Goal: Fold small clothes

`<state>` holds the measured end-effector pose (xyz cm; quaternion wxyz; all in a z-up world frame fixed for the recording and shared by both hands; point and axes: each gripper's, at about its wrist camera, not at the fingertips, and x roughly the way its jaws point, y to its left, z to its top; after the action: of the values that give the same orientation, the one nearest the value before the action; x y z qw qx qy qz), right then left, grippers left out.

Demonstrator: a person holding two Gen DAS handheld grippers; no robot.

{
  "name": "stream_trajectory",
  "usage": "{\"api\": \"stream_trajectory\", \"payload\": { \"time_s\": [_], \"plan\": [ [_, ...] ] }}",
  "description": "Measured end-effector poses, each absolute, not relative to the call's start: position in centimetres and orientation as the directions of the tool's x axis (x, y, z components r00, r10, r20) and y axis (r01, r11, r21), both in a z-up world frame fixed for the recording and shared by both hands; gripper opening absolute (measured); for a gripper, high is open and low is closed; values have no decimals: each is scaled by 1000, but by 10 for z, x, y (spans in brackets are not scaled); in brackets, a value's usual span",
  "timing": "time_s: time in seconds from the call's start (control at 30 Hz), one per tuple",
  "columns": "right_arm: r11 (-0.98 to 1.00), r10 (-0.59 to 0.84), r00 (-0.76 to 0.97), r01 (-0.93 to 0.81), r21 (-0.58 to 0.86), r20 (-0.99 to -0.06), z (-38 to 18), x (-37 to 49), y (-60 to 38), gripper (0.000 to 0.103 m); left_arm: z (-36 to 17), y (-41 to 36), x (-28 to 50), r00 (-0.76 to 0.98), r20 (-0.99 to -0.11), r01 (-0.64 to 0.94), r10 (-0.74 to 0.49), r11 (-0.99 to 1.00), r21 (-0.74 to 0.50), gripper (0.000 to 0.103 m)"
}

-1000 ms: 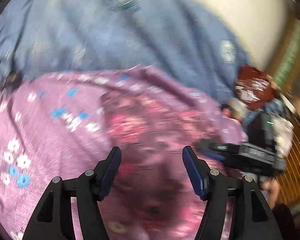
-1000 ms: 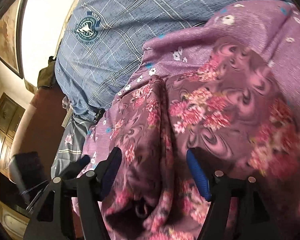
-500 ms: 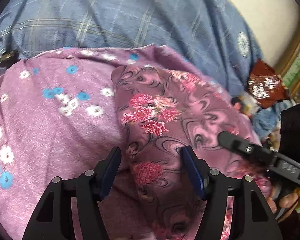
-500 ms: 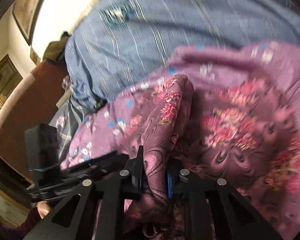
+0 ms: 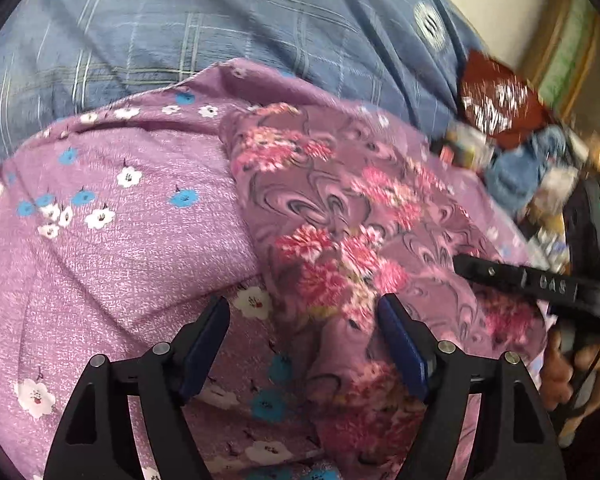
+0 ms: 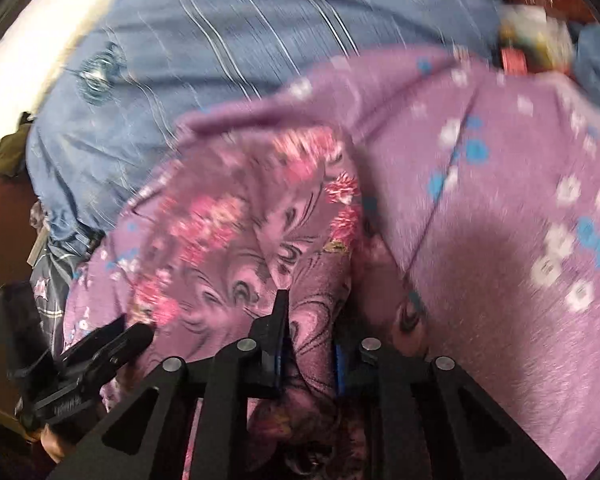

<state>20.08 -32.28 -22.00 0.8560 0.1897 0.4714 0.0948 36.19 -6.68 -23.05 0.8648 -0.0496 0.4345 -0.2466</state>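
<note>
From my left wrist view, the left hand-held gripper point(image 5: 302, 322) has just been opening, released above one mauve rose-print garment point(image 5: 352, 216) lying on one lilac flowered sheet point(image 5: 132, 232). My right wrist view alone shows the right hand-held gripper point(image 6: 306, 354) clenched on that garment's point(image 6: 236, 240) fold.

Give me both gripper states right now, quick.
Left gripper: open, jaws just widened, straddling the edge of the mauve cloth with pink flowers, not pinching it.
Right gripper: shut on that cloth.
</note>
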Motion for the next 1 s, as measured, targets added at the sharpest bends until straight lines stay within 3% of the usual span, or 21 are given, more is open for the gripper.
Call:
{"api": "stream_trajectory", "payload": {
  "time_s": [0.1, 0.23, 0.3, 0.4, 0.67, 0.73, 0.77, 0.9, 1.0],
  "plan": [
    [925, 308, 558, 13, 379, -771, -213, 197, -322, 34, -231, -71, 362, 514, -731, 393, -450, 880, -265, 76],
    [934, 242, 587, 74, 349, -773, -195, 201, -326, 45, -232, -68, 359, 493, -731, 372, -472, 874, -314, 76],
    [945, 198, 633, 80, 317, -749, -179, 206, -326, 63, -232, -67, 359, 492, -731, 373, -474, 873, -315, 76],
    [948, 225, 659, 23, 318, -717, -162, 227, -322, 64, -233, -68, 359, 491, -731, 372, -473, 873, -315, 76],
    [981, 152, 483, 35, 193, -862, -194, 314, -299, 63, -231, -65, 362, 483, -730, 379, -484, 867, -324, 76],
    [977, 190, 441, 2, 212, -877, -203, 324, -296, 39, -230, -64, 362, 489, -728, 380, -480, 869, -318, 76],
    [982, 169, 441, 3, 190, -882, -202, 326, -293, 8, -229, -63, 362, 495, -726, 378, -478, 871, -315, 76],
    [995, 95, 546, -68, 70, -832, -177, 317, -270, 7, -221, -60, 357, 547, -702, 371, -457, 884, -286, 76],
    [994, 106, 607, -64, 85, -787, -172, 320, -268, 7, -220, -62, 352, 572, -693, 365, -440, 892, -265, 76]
  ]
}}
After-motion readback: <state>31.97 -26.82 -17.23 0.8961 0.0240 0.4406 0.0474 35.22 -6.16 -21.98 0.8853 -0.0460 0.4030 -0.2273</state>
